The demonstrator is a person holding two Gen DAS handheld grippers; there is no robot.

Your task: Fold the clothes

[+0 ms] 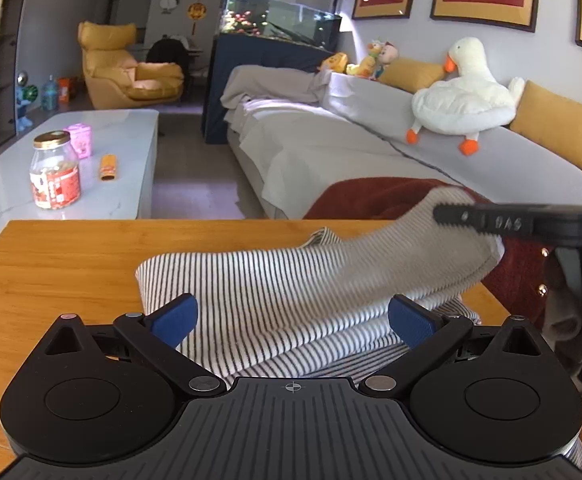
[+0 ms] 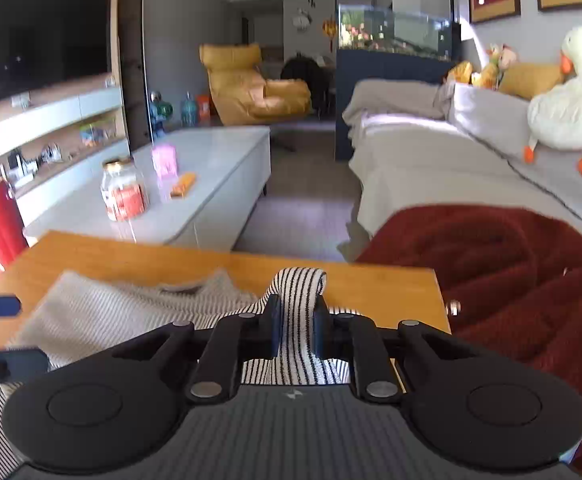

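Two grippers work over one striped garment (image 1: 275, 292) on the wooden table (image 1: 71, 256). The right gripper (image 2: 297, 324) has its jaws drawn in tight on a bunched fold of the striped cloth, which stands up between the pads and loops over just beyond them — the tool tilts downward toward the table's far edge. From the left wrist view it enters from the right, lifting that corner of cloth clear of the tabletop. The left gripper (image 1: 293, 320) points down over the near part of the garment, its blue pads (image 1: 175, 320) spread wide with cloth lying below and between them, nothing clamped. A red blanket (image 2: 511, 272) lies on the sofa (image 2: 431, 168) just right of the table.
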